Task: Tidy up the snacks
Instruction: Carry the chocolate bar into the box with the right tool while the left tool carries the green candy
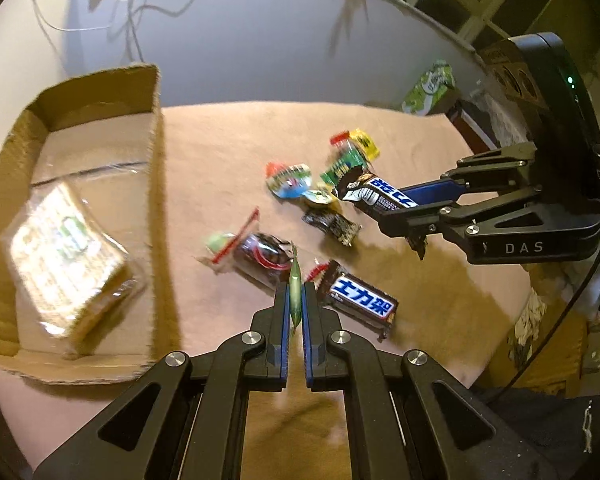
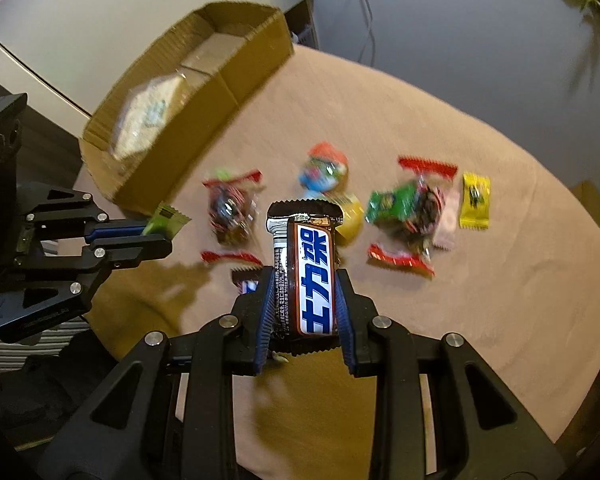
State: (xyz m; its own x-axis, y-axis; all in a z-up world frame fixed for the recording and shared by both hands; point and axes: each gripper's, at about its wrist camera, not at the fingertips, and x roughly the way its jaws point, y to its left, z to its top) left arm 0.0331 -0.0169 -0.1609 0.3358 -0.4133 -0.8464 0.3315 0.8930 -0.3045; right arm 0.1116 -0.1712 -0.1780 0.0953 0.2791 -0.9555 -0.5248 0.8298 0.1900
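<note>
My left gripper is shut on a thin green candy wrapper, held above the table; it also shows in the right wrist view. My right gripper is shut on a brown chocolate bar with blue lettering, lifted off the table; it also shows in the left wrist view. A second chocolate bar lies on the table. A cardboard box at the left holds a clear cracker pack. Several wrapped snacks lie scattered mid-table.
The round table has a pinkish cloth. A yellow candy and a green and red packet lie at the right. A green carton stands beyond the far edge. Cables hang on the wall behind.
</note>
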